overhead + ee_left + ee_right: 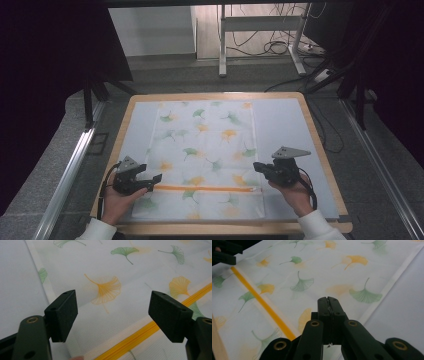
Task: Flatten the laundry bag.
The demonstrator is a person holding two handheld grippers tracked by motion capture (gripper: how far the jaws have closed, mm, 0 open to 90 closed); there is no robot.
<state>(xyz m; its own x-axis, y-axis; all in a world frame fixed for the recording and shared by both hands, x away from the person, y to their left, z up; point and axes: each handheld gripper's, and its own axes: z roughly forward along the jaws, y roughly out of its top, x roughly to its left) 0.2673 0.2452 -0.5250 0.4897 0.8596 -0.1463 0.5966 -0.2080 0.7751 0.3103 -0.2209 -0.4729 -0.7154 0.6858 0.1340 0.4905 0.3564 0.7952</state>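
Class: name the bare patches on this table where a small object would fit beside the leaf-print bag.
Bare mat runs right of the bag, and a narrower strip lies left of it. The near corners are crowded by the left tool and right tool.

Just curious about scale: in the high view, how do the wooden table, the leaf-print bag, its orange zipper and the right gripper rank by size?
1. wooden table
2. leaf-print bag
3. orange zipper
4. right gripper; bulkier than the thin zipper, but shorter.

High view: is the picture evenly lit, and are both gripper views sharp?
High view: the table is bright and washed out, the surroundings nearly black. Left gripper view: the printed cloth bag is sharp, the left tongs soft-edged. Right gripper view: the right tongs are crisp, the far cloth blurs.
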